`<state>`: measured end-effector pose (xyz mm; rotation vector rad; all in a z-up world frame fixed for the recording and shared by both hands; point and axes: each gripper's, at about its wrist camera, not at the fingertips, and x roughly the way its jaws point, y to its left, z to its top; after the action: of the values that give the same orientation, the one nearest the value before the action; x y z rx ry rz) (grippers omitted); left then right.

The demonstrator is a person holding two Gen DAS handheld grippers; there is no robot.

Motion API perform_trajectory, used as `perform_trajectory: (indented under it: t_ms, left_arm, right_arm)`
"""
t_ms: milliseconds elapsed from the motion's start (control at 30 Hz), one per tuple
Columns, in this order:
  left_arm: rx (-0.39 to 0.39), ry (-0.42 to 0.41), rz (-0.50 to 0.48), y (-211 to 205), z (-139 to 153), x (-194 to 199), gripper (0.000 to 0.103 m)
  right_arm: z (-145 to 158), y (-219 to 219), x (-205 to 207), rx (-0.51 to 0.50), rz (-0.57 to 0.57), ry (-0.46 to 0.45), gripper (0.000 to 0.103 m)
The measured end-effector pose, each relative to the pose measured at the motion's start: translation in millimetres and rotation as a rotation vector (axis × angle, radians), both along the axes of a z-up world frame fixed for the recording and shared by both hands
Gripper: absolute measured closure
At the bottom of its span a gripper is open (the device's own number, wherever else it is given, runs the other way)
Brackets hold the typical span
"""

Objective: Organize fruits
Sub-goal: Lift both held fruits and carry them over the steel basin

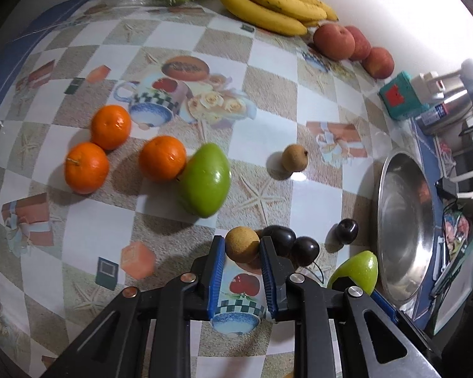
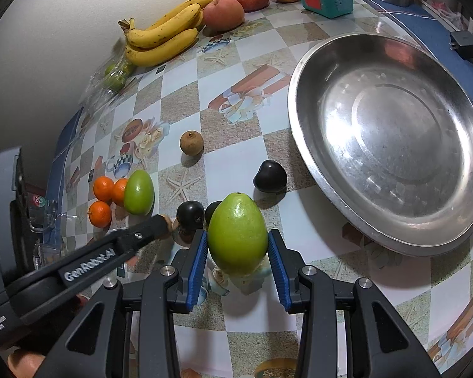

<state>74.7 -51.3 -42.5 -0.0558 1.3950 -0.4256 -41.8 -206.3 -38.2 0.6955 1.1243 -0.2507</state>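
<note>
Fruit lies scattered over our checked surface (image 1: 268,63). Left hand-held gripper (image 1: 242,249) pinches a brown longan (image 1: 241,244); only our right view shows the right hand-held gripper (image 2: 238,245) clamping a green mango (image 2: 238,236) beside the steel bowl (image 2: 306,126).

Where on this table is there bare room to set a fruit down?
The round steel dish is empty. Bare cloth also lies between the lone small brown fruit, the yellow bananas and the dish. It is crowded around the dark plums, the oval green fruit and the three orange tangerines.
</note>
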Motion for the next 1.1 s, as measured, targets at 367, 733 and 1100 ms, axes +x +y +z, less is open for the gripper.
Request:
perform_trajectory:
  t_ms: [367, 733, 1100]
  left_arm:
    - [-0.029, -0.136, -0.04, -15.4, 29.3, -6.4, 0.079]
    - [-0.095, -0.232, -0.223, -88.1, 49.2, -27.8, 0.079]
    - [-0.108, -0.294, -0.374, -168.9, 38.8, -41.5, 0.079]
  right_arm:
    - [9.3, -40.3, -15.6, -0.013, -0.131, -0.037, 0.063]
    - [6.7, -105.8, -39.9, -0.093, -0.365, -0.016, 0.063]
    - [-1.4, -150.4, -42.9, -0.158, -0.473, -0.065, 0.063]
